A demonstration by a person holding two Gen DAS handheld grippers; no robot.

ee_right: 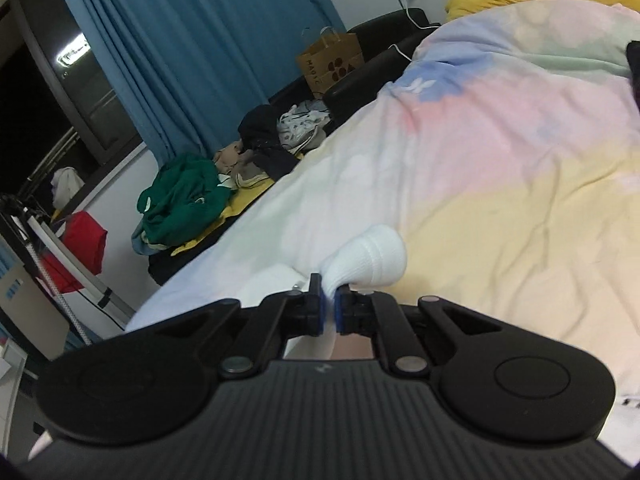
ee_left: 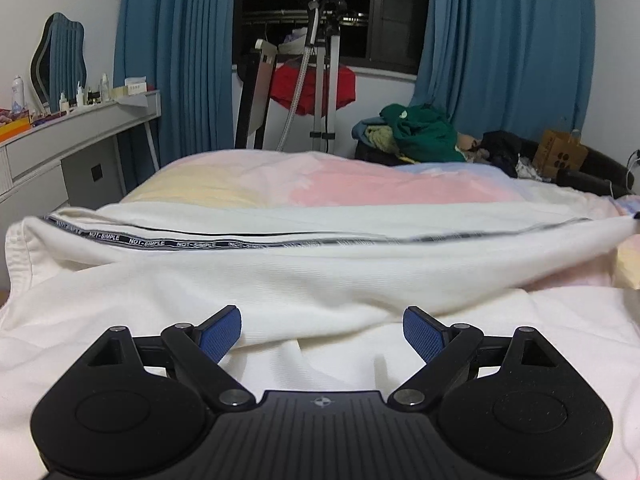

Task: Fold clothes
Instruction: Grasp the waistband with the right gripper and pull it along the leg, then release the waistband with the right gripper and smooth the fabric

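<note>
A white garment (ee_left: pixel 320 264) with a black printed tape (ee_left: pixel 168 243) along one seam lies stretched across the bed, its right end lifted and blurred. My left gripper (ee_left: pixel 322 326) rests low over the white cloth, jaws wide apart, nothing between the blue pads (ee_left: pixel 224 332). In the right wrist view my right gripper (ee_right: pixel 329 304) is shut on a bunched end of the white garment (ee_right: pixel 372 258), which bulges out past the fingertips above the bed cover.
The bed carries a pastel pink, yellow and blue cover (ee_right: pixel 500 152). A pile of clothes with a green garment (ee_left: pixel 424 132) and a paper bag (ee_left: pixel 560 154) sits at the far side. A grey dressing table (ee_left: pixel 80 128) stands on the left, a clothes rack (ee_left: pixel 324 80) by the window.
</note>
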